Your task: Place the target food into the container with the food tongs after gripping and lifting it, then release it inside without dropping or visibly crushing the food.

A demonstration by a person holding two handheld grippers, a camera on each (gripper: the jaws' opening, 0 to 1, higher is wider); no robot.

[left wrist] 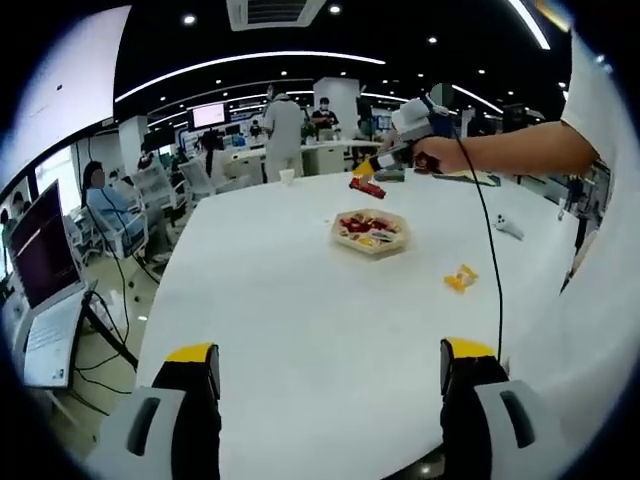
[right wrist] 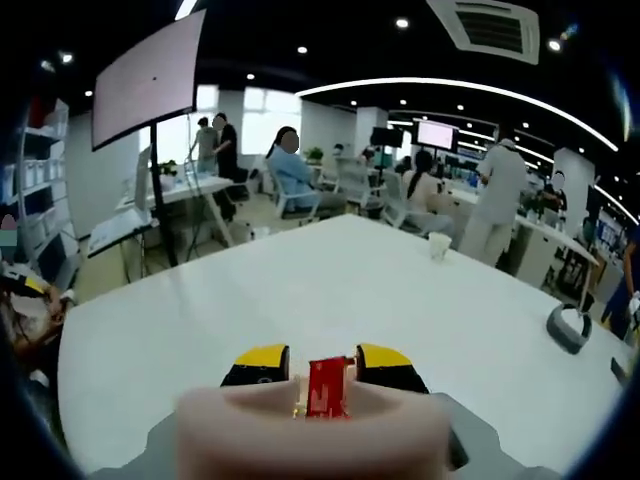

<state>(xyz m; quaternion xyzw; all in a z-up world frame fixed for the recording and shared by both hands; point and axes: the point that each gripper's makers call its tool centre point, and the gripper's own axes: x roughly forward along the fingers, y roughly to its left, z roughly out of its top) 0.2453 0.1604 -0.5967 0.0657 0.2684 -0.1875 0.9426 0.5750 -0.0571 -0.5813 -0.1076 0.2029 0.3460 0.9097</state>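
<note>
While snacks fill the tray [left wrist: 345, 240], right claw [left wrist: 366, 178] grips a red packet [right wrist: 326, 387].

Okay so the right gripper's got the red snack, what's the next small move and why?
Probably bring the right gripper nearer and lower, over the hexagonal container. In the left gripper view it holds the red snack in the air beyond the container, so releasing now would likely drop it on the white table.
</note>
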